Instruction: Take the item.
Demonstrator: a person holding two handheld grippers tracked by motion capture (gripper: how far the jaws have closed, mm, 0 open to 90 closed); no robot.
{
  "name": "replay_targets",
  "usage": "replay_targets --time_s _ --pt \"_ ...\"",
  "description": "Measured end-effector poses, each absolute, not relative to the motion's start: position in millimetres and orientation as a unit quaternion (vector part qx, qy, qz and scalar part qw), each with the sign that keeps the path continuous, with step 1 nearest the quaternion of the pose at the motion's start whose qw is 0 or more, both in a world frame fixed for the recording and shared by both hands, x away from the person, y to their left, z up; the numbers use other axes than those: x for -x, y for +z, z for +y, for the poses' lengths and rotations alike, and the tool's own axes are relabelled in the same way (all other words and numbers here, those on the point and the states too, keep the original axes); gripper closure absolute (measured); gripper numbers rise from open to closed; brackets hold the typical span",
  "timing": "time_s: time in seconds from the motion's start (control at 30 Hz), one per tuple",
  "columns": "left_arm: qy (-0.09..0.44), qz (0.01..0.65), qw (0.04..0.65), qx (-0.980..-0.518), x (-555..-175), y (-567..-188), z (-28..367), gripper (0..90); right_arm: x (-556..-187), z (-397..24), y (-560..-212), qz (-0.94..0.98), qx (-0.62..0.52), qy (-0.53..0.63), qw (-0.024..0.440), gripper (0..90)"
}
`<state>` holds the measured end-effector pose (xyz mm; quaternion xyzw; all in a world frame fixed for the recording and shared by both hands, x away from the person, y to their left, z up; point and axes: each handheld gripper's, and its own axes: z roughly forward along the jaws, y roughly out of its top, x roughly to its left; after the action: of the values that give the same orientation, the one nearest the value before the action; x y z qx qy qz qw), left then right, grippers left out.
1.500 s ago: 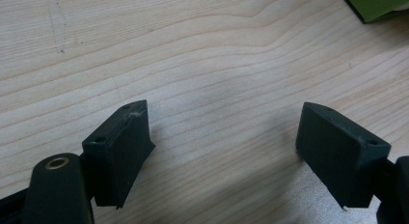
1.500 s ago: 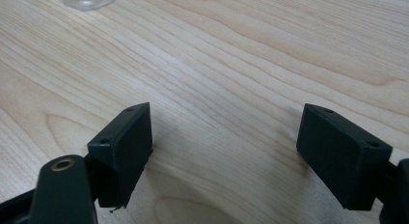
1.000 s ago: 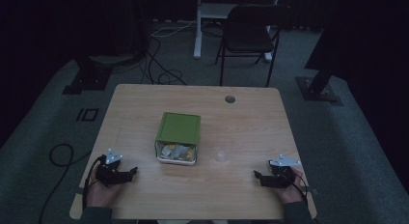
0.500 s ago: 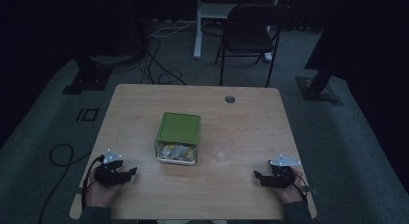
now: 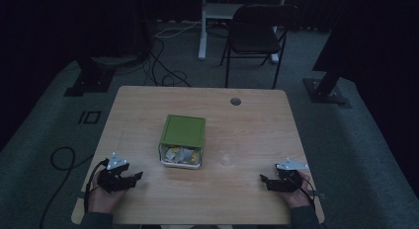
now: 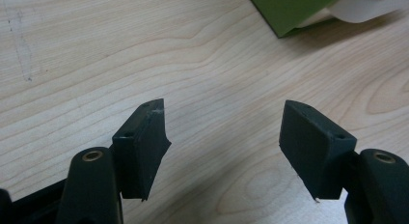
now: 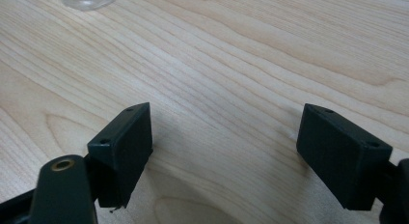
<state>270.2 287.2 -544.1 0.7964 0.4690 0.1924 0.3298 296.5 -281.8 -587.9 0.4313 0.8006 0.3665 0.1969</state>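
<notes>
Both tongs spread and holding nothing, left gripper (image 5: pixel 134 177) and right gripper (image 5: pixel 265 180) at near table (image 5: pixel 257 125) corners, green box (image 5: pixel 183 132) between

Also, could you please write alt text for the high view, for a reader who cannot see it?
A green box with a white container of wrapped items at its near end sits mid-way on a wooden table. The open left gripper and right gripper rest near the front corners, touching nothing.
</notes>
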Motion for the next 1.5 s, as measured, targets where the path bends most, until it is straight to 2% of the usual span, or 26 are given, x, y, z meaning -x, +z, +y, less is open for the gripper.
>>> replay_targets --time_s 0.43,1.03,1.13,1.5 --pt "0.181 0.446 0.371 -0.794 -265 -528 278 37.7 -296 -282 -588 0.801 -0.431 0.367 0.197 19.9" --pt "0.181 0.408 0.379 -0.810 -260 -519 255 38.9 -296 -282 -588 0.801 -0.431 0.366 0.197 19.9" --pt "0.182 0.397 0.384 -0.814 -259 -515 250 41.8 -296 -282 -588 0.801 -0.431 0.366 0.197 19.9" --pt "0.181 0.376 0.388 -0.822 -258 -506 234 40.5 -297 -282 -588 0.801 -0.431 0.366 0.197 19.9"
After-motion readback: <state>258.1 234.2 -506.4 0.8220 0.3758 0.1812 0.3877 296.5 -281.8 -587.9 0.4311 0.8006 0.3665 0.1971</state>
